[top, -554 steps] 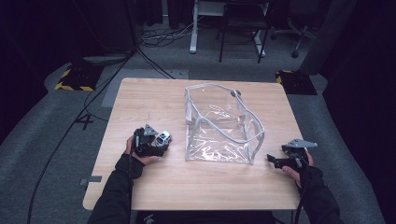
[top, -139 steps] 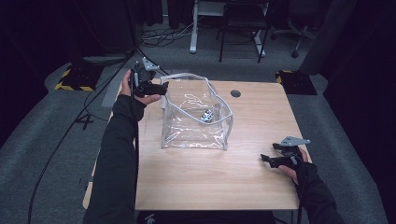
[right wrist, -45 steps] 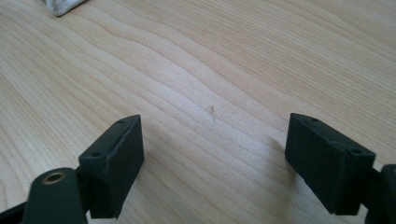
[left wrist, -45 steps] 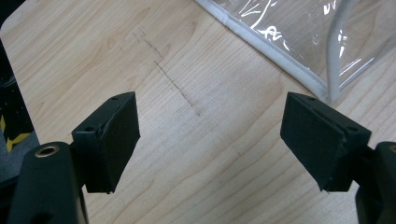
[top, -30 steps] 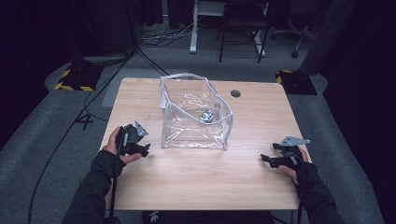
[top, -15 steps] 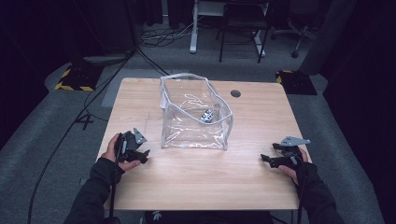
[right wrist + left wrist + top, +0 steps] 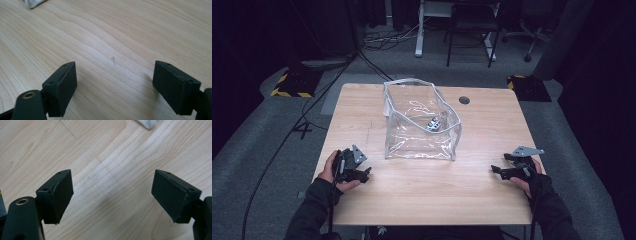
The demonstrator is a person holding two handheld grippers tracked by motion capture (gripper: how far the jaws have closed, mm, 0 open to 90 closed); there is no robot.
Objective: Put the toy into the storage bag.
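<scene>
A see-through plastic bag with a white rim is seen standing open mid-bench, a small dark thing inside. The left gripper and right gripper are held wide open and empty, near corners, apart from the bag.

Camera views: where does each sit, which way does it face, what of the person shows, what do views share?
High view: above the person's side, facing forward and down on the table; both forearms, left gripper, right gripper, clear bag.
Left gripper view: on that gripper, facing down at tabletop; open jaws.
Right gripper view: same, open jaws.
Shared: wood tabletop; both gripper views catch a white bag corner.
</scene>
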